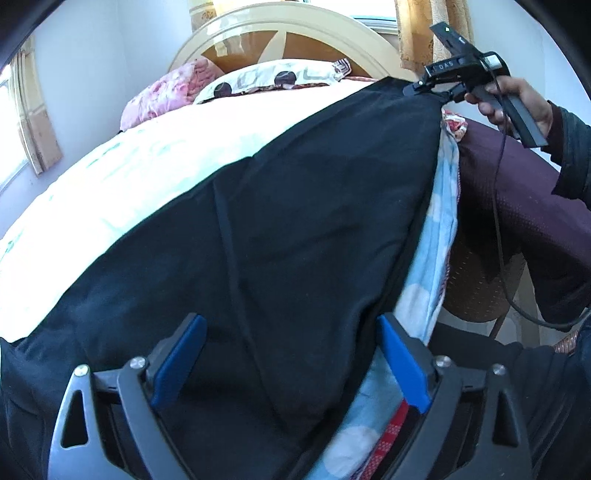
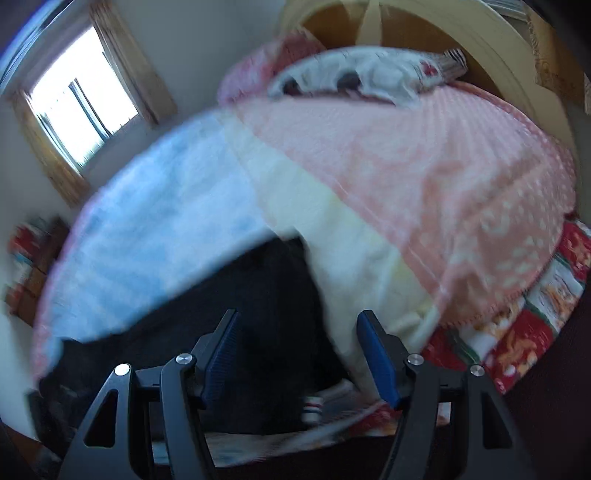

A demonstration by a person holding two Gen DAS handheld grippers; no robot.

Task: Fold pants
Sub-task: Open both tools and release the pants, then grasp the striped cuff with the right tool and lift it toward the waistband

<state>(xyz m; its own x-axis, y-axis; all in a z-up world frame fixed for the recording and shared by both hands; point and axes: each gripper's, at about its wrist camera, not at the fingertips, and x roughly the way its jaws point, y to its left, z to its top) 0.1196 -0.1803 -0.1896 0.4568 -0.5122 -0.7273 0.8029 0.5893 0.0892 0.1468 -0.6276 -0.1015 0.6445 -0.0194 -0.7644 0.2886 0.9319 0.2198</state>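
Note:
Black pants (image 1: 295,206) lie lengthwise along the right side of the bed, from the near edge toward the pillows. My left gripper (image 1: 290,319) hovers over their near end, blue pads wide apart, open, with dark cloth below and nothing pinched. A hand holds my right gripper (image 1: 415,90) at the far end of the pants. In the blurred right wrist view that gripper (image 2: 298,315) is open, its pads clear of the black pants (image 2: 273,295) beneath them.
The bed has a pale sheet (image 1: 147,173), a pink dotted blanket (image 2: 424,177) and pillows (image 1: 273,79) against a round headboard (image 1: 295,29). A chair with maroon cloth (image 1: 517,206) stands by the bed's right edge. A cable (image 1: 498,221) hangs from the right gripper. A window (image 2: 81,107) is on the left.

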